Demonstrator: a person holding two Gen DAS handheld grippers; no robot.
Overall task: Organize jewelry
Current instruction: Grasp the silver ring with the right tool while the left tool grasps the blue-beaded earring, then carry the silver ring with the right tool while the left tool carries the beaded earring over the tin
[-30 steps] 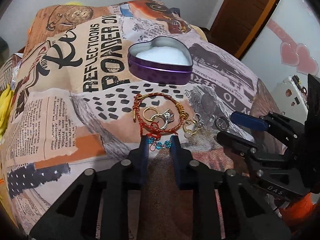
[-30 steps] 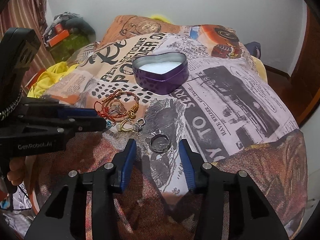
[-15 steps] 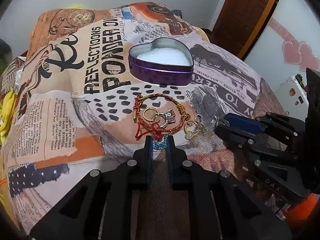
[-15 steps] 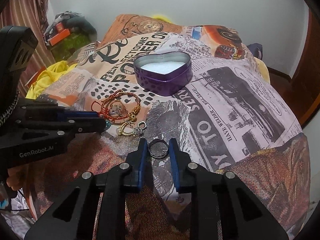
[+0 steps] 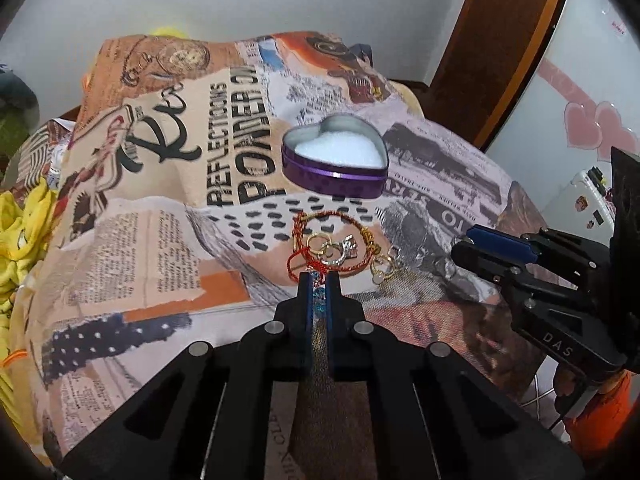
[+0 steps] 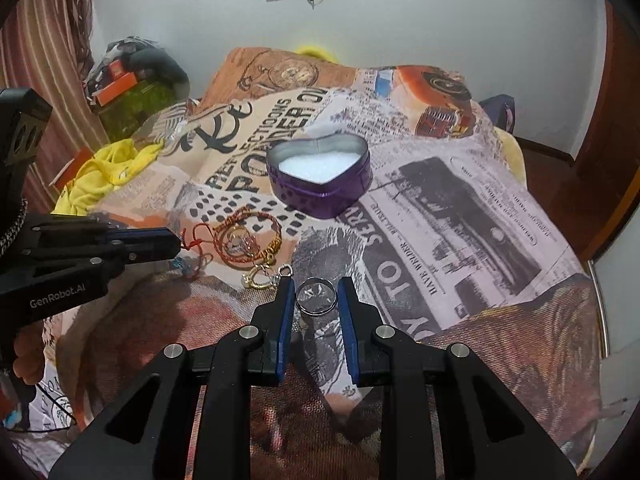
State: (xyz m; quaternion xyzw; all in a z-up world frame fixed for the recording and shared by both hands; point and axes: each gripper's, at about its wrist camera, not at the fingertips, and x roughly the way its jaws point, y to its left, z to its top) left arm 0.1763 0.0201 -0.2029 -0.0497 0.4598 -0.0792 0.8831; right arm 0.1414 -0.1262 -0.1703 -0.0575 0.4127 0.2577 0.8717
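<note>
A purple heart-shaped tin (image 5: 335,160) with white padding sits open on a printed bedspread; it also shows in the right wrist view (image 6: 319,176). In front of it lies a pile of jewelry: a red and gold cord bracelet (image 5: 336,236), gold rings and a silver ring. My left gripper (image 5: 319,280) is shut on blue beads (image 5: 319,294) at the end of a red cord. My right gripper (image 6: 316,292) has closed on a silver ring (image 6: 316,295), which sits between the blue pads and looks lifted off the bedspread.
Gold earrings (image 6: 260,276) lie just left of the right gripper. Yellow cloth (image 6: 100,172) and a cluttered bag (image 6: 132,84) lie at the bed's left. A wooden door (image 5: 500,40) stands at the right. The bedspread slopes away at its edges.
Both grippers have closed. The left one shut on the blue beads and the right one narrowed around the silver ring, and both rose a little.
</note>
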